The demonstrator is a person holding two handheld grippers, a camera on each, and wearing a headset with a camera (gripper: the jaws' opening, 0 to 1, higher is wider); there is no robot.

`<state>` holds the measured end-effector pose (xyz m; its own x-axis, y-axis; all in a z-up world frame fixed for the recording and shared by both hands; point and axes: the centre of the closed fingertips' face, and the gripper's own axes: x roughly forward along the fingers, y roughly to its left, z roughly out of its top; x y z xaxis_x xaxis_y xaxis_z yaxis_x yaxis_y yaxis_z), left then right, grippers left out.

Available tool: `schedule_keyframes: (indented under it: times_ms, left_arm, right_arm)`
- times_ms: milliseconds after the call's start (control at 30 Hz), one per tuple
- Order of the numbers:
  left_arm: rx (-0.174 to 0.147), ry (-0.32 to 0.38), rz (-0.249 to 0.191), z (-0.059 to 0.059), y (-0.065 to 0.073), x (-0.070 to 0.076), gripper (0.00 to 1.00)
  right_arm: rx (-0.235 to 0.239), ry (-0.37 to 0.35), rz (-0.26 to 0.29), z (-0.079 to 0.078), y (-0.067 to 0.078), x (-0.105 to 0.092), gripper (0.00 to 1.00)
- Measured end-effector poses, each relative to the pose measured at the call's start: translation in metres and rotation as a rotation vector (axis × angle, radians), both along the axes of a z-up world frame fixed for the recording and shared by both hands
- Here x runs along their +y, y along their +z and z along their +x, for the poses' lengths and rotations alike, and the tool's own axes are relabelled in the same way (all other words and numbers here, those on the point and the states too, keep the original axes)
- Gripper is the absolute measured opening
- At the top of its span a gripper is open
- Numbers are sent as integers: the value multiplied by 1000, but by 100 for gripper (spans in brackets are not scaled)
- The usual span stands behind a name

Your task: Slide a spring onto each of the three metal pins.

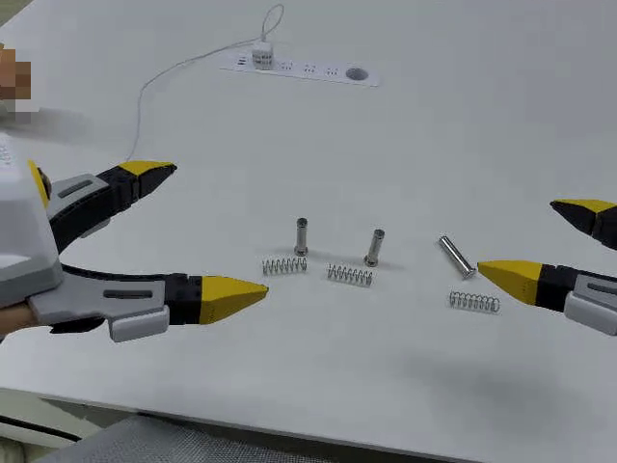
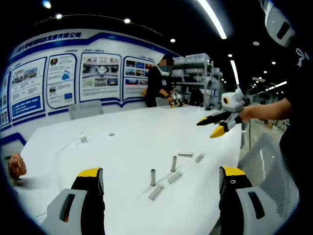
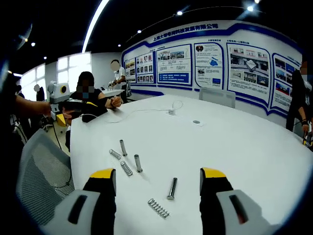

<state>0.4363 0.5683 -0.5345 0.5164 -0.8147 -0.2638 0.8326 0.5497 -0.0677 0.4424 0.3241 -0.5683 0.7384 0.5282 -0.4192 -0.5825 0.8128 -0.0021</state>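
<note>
Three pins (image 1: 374, 247): bare, in a row mid-worktop (image 1: 434, 145); two upright, lying pin (image 1: 456, 257) flat at the right end.
Springs (image 1: 349, 276): three, loose on the worktop, one just beside each pin.
Left gripper (image 1: 220, 229): fingers spread wide, empty, left of the row.
Right gripper (image 1: 518, 236): fingers spread wide, empty, lower tip near the lying pin, not touching.
Power strip (image 1: 299, 68): far side of the worktop, white cable attached.

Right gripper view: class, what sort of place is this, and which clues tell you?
Probably a company or lab demonstration hall: blue-framed poster boards line the wall, a mesh office chair stands at the large white table, and other people sit nearby.
</note>
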Motion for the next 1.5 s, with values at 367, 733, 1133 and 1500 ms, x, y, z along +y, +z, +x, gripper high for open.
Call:
schedule_keyframes:
  times_ms: [367,733,1133,1500]
  left_arm:
    - [76,85,-34,9,-20,4,100]
    - [63,63,-5,-2,-28,-11,100]
    - [99,94,-20,-1,-42,-18,100]
    - [129,106,-27,-4,-49,-20,100]
  right_arm:
    - [61,22,-19,30,-33,14,61]
    - [126,16,-75,44,-57,8,54]
    - [192,6,-133,53,-81,2,41]
    - [257,-15,-153,58,-100,2,30]
